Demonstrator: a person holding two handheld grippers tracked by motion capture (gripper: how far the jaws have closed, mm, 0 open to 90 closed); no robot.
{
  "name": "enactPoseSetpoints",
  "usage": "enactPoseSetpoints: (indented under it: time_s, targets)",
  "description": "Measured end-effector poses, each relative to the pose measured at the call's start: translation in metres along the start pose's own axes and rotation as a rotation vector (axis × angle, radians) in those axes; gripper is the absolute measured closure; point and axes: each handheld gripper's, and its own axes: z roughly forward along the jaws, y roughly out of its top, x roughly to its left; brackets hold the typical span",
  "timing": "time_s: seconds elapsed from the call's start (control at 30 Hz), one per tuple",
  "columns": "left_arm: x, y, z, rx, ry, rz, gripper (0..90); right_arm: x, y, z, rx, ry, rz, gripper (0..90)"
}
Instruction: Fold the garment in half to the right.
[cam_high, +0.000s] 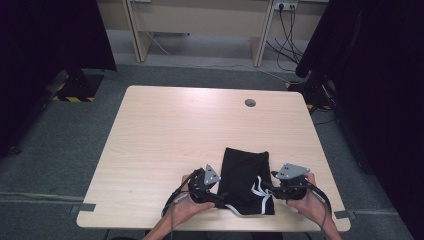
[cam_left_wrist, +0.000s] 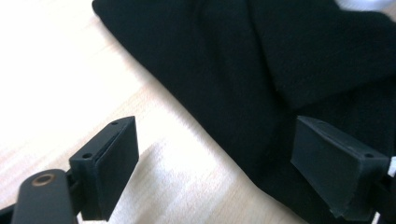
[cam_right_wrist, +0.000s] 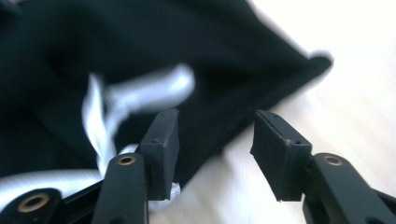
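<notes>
A folded black garment (cam_high: 245, 177) with white stripes (cam_high: 258, 189) lies near the table's front edge. My left gripper (cam_high: 216, 194) sits at its left edge, jaws open and straddling the cloth's edge (cam_left_wrist: 224, 140), one jaw over bare wood and the other over the fabric. My right gripper (cam_high: 272, 189) is at the garment's right edge, open, with the black cloth edge (cam_right_wrist: 210, 135) between its jaws. A white stripe (cam_right_wrist: 135, 93) shows blurred beside its left jaw. A hand holds each gripper.
The light wooden table (cam_high: 175, 135) has a round cable hole (cam_high: 250, 103) at the back right. Dark curtains hang on both sides, and a desk frame with cables (cam_high: 287, 30) stands behind.
</notes>
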Motion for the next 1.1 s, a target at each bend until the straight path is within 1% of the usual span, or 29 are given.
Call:
enactPoseSetpoints:
  time_s: [0.03,0.1,0.13,0.17,0.2,0.27,0.3,0.33,0.4,0.43,0.47,0.5,0.53,0.6,0.7,0.77,0.8,0.9,0.97,1.0,1.03,1.07,1.1]
  targets:
    - [0.0,0.0,0.0,-0.001,0.0,0.001,14.4,-0.001,-0.005,0.001,0.004,-0.008,0.004,51.7]
    - [0.0,0.001,0.0,-0.002,0.001,-0.001,14.4,-0.004,-0.011,0.002,-0.028,0.007,0.049,51.0]
    - [-0.001,0.001,0.0,-0.003,0.002,0.0,14.4,-0.005,-0.012,0.003,-0.034,0.008,0.062,48.6]
    - [-0.002,0.001,0.0,-0.003,0.0,0.001,14.5,-0.005,-0.011,0.002,-0.03,-0.001,0.071,47.2]
    - [-0.002,0.001,0.0,-0.002,-0.001,0.004,14.6,-0.005,-0.01,0.001,-0.035,-0.01,0.065,46.9]
    - [-0.002,0.0,0.0,-0.007,-0.001,0.0,14.6,-0.003,-0.006,-0.007,-0.071,-0.012,0.076,46.6]
    - [-0.003,-0.001,-0.001,-0.01,-0.001,-0.002,14.6,0.0,-0.004,-0.01,-0.091,-0.001,0.079,46.6]
    - [-0.004,-0.001,-0.002,-0.011,-0.004,0.001,14.6,0.004,-0.003,-0.013,-0.099,0.01,0.072,46.6]
    - [-0.005,-0.001,-0.003,-0.013,-0.008,0.006,14.6,0.016,-0.002,-0.013,-0.094,0.036,0.041,47.6]
    - [-0.005,-0.002,-0.003,-0.012,-0.008,0.005,14.6,0.022,-0.002,-0.011,-0.079,0.049,0.028,48.2]
    - [-0.006,-0.002,-0.003,-0.008,-0.008,0.003,14.5,0.026,-0.003,-0.007,-0.061,0.052,0.014,48.8]
    - [-0.006,-0.003,-0.002,-0.004,-0.007,0.006,14.5,0.029,-0.003,-0.003,-0.049,0.047,0.011,49.3]
    - [-0.005,-0.004,-0.002,-0.003,-0.008,0.002,14.4,0.028,-0.004,0.0,-0.054,0.044,0.029,49.2]
    - [-0.002,-0.004,-0.001,0.001,-0.008,-0.016,13.6,0.023,-0.003,0.003,-0.058,0.056,0.063,49.2]
    - [0.003,-0.002,0.002,0.004,0.021,-0.026,12.9,0.013,0.003,0.014,-0.054,0.05,0.092,48.1]
    - [0.01,0.001,0.005,0.004,0.042,-0.042,12.9,0.005,0.01,0.023,-0.054,0.043,0.108,47.7]
    - [0.013,0.002,0.006,0.002,0.052,-0.056,12.9,0.0,0.014,0.028,-0.053,0.042,0.109,47.7]
    - [0.023,0.005,0.011,-0.003,0.077,-0.071,12.9,-0.014,0.03,0.043,-0.035,0.031,0.103,46.1]
    - [0.027,0.006,0.011,-0.006,0.092,-0.081,12.9,-0.022,0.04,0.05,-0.018,0.032,0.103,45.3]
    - [0.027,0.006,0.009,-0.008,0.09,-0.081,13.0,-0.025,0.044,0.052,-0.008,0.037,0.104,45.0]
    - [0.027,0.006,0.009,-0.008,0.09,-0.081,13.4,-0.025,0.044,0.052,-0.008,0.037,0.104,45.0]
    - [0.025,0.004,0.001,-0.022,0.066,-0.083,13.4,-0.026,0.048,0.05,-0.003,0.032,0.103,44.9]
    - [0.024,0.003,-0.002,-0.029,0.056,-0.088,13.4,-0.024,0.054,0.043,-0.034,0.026,0.097,44.4]
